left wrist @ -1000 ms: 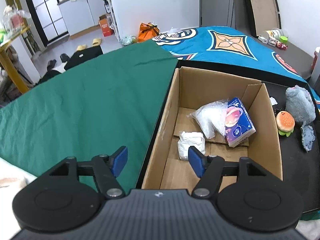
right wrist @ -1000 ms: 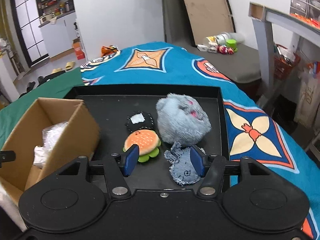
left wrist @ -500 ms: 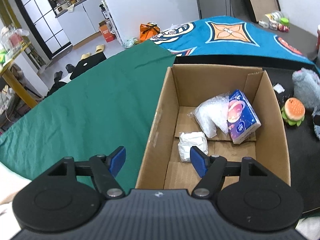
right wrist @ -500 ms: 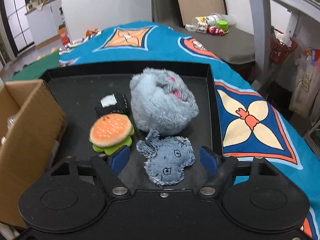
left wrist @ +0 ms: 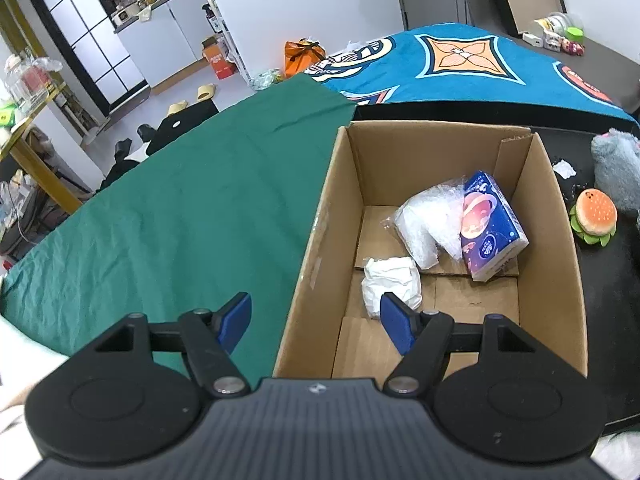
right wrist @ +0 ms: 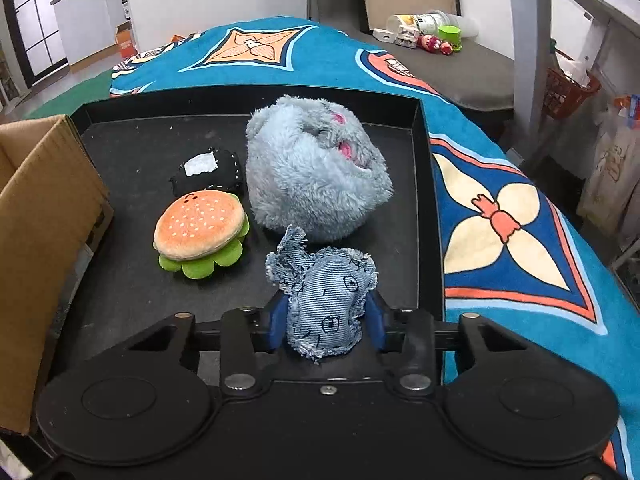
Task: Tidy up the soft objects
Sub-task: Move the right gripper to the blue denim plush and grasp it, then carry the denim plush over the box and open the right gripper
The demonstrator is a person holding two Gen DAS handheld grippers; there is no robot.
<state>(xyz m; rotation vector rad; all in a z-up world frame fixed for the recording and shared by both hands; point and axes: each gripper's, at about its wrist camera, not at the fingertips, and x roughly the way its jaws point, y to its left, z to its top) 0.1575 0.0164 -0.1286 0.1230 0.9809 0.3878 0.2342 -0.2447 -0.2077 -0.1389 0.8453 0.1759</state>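
Faded blue denim toy [right wrist: 326, 300], black stitching

1. Ahead of the right gripper [right wrist: 326, 322], closing on the denim toy [right wrist: 326, 300], the fluffy grey plush [right wrist: 316, 172] blocks the way.
2. Left of it, the burger toy [right wrist: 200, 232], then the cardboard box [right wrist: 44, 216] wall.
3. Bare tray floor [right wrist: 400, 240] lies open to its right.
4. Below the left gripper [left wrist: 316, 318], the box's near floor [left wrist: 472, 300] is free.
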